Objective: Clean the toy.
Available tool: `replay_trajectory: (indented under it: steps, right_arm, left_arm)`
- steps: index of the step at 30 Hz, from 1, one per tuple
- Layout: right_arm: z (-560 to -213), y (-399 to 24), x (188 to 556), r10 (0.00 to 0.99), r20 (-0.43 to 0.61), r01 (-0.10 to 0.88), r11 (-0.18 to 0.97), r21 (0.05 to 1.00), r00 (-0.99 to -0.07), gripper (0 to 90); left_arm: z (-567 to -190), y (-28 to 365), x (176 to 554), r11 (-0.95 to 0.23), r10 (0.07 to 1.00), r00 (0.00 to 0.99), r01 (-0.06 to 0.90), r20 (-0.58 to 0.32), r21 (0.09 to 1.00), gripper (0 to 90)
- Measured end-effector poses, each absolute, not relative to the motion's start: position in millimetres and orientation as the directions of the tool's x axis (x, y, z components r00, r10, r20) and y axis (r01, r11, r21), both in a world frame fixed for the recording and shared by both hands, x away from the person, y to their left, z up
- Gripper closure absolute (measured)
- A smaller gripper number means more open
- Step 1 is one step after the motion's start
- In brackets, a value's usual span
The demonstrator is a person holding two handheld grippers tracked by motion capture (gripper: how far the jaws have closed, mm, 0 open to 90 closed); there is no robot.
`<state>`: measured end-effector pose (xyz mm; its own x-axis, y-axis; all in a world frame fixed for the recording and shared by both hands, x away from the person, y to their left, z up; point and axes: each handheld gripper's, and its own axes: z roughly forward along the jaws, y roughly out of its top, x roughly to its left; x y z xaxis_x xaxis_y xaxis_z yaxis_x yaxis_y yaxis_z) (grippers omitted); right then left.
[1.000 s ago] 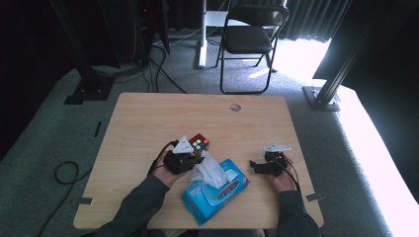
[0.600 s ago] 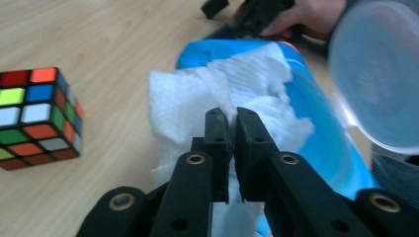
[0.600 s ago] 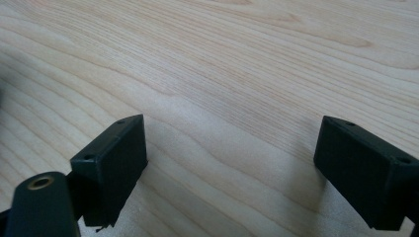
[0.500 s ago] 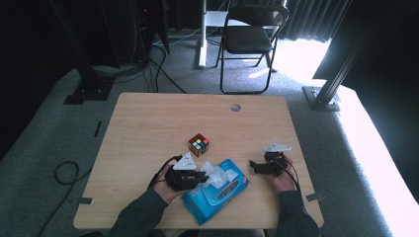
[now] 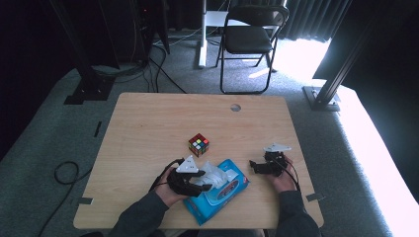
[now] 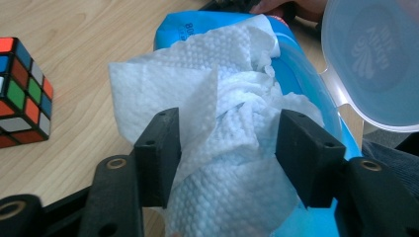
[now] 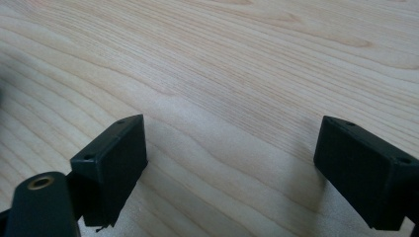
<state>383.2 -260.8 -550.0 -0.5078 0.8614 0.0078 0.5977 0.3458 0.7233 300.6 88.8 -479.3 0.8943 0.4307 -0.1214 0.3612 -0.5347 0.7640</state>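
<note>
Start at the left: the Rubik's cube (image 5: 198, 144) sits alone on the table (image 5: 148, 123), just beyond your left gripper (image 5: 203, 186) and apart from the work. Your left gripper hovers at the near left end of the blue wipe pack (image 5: 222, 195), and its jaws have just been opening. They now stand roughly half spread, with the bunched white wipe (image 6: 232, 133) loose between them; the left pad seems to brush a fold, but neither pad presses, so you have let go of it.

The wipe lies straight ahead of your left fingertips, rising out of the pack's mouth, with the clear lid (image 6: 373, 59) flipped open just to its right. The pack's long axis runs slantwise from near left to far right, towards your other hand.

Your right gripper (image 5: 253, 165) rests just past the pack's far right end, jaws spread wide over bare wood, holding nothing. The left hand is plainly the nearer one to the wipe, so any regrasp is probably its job: closing straight in along its present line should catch the tuft.
</note>
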Motion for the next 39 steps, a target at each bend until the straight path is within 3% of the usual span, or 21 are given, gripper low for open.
replay_trajectory:
  steps: [6,15,17,19,20,39]
  right_arm:
    - [-550,-261,383,0.861,0.007,0.597,0.346,0.724,-0.508,12.4]
    - [-550,-261,383,0.861,0.008,0.598,0.346,0.723,-0.508,12.4]
    - [-550,-261,383,0.861,0.008,0.598,0.346,0.723,-0.508,12.4]
    - [-550,-261,383,0.862,0.008,0.598,0.346,0.723,-0.508,12.4]
    - [-550,-261,383,0.861,0.008,0.598,0.346,0.723,-0.508,12.4]
    - [-550,-261,383,0.861,0.007,0.597,0.347,0.724,-0.509,12.4]
  left_arm:
    - [-484,81,304,-0.57,0.446,0.89,0.361,-0.091,0.738,45.8]
    - [-480,80,305,-0.568,0.439,0.895,0.348,-0.083,0.746,66.4]
    - [-479,79,303,-0.569,0.431,0.899,0.342,-0.084,0.748,74.4]
    - [-479,78,303,-0.571,0.429,0.9,0.334,-0.075,0.75,75.4]
    - [-479,79,303,-0.564,0.443,0.894,0.335,-0.066,0.755,82.7]
    - [-472,100,312,-0.451,0.57,0.82,0.364,-0.051,0.815,87.3]
